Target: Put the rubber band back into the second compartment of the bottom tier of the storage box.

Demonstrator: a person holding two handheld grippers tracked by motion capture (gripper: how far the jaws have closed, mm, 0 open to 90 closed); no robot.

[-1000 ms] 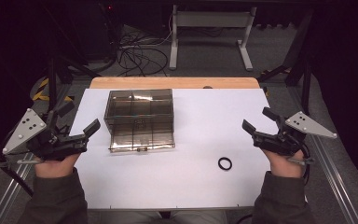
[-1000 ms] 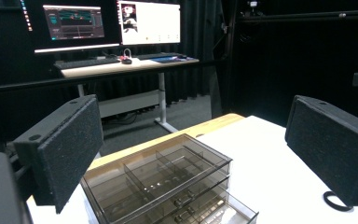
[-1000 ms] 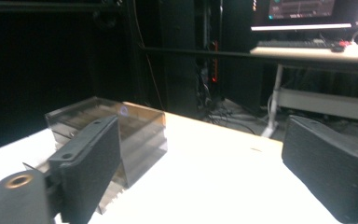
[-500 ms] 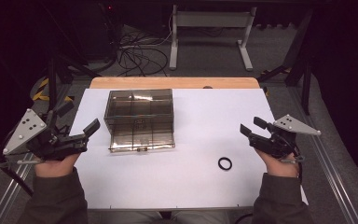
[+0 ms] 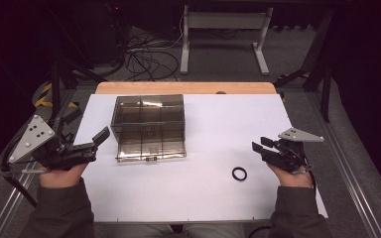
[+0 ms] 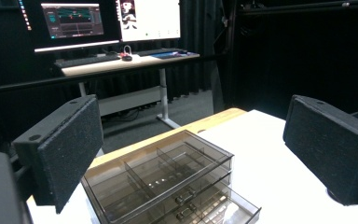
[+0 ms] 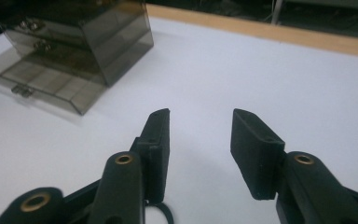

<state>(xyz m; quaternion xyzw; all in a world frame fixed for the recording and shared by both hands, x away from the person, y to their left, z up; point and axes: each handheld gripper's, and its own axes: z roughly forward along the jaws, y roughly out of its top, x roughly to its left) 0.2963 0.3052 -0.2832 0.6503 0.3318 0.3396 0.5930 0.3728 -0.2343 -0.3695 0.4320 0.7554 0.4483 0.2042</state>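
Black ring [image 5: 239, 173] just beside right gripper [image 5: 259, 147] jaws (spread, empty).

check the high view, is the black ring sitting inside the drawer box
No, the black ring lies on the bare white table, well apart from the smoked plastic drawer box and nearer the right gripper.

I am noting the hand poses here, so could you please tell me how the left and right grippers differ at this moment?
The left gripper sits off the white table's left edge, beside the smoky clear plastic drawer box; the right gripper hovers over the table, near the small black ring. The left jaws gape wider than the right jaws. Both grippers are open, black and empty.
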